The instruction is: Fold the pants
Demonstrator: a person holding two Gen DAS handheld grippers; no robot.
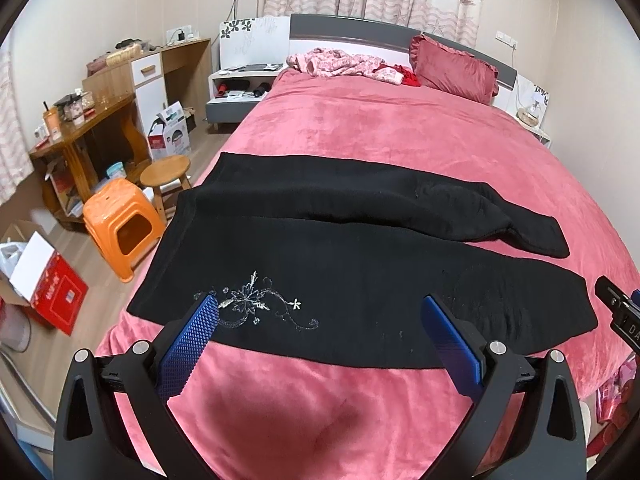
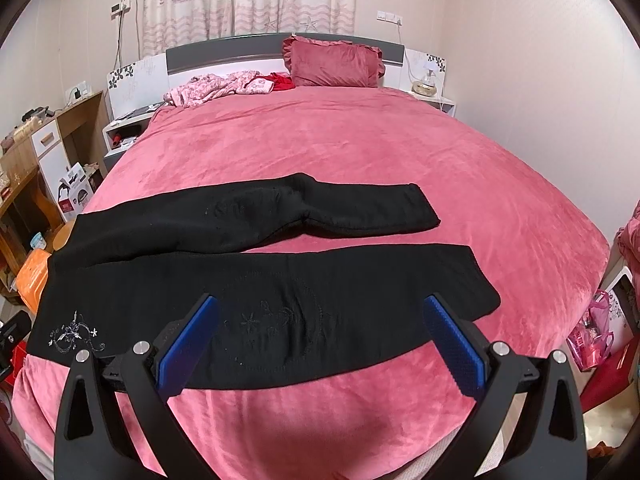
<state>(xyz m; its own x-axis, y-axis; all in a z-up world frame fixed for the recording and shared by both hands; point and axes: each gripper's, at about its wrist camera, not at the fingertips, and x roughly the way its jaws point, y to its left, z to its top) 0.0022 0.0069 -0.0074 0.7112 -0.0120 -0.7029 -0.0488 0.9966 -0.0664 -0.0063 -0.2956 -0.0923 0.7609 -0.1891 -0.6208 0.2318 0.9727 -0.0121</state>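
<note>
Black pants (image 1: 360, 264) lie spread flat across the near half of a bed covered by a pink blanket (image 1: 400, 136). The waistband end sits at the left edge of the bed; the 2 legs run to the right, slightly parted, the far leg shorter-looking and creased at mid-length. A silver floral embroidery (image 1: 256, 304) shows on the near leg close to the waist.

The left gripper (image 1: 320, 312) hovers over the near edge of the pants, its blue fingers (image 1: 192, 340) spread wide and holding nothing. From the left wrist view, whether the finger tips touch the cloth cannot be told.

The right gripper (image 2: 320, 312) is likewise over the near leg, farther toward the cuff end, its blue fingers (image 2: 456, 344) wide apart and empty. Its black body also appears at the right margin of the left wrist view.

At the head of the bed: a red pillow (image 2: 334, 65) against the headboard and a heap of pink patterned clothing (image 2: 224, 86). Left of the bed, on the floor: an orange plastic stool (image 1: 120, 220), a round wooden stool (image 1: 166, 174), and a wooden desk (image 1: 86, 120) carrying small items.
</note>
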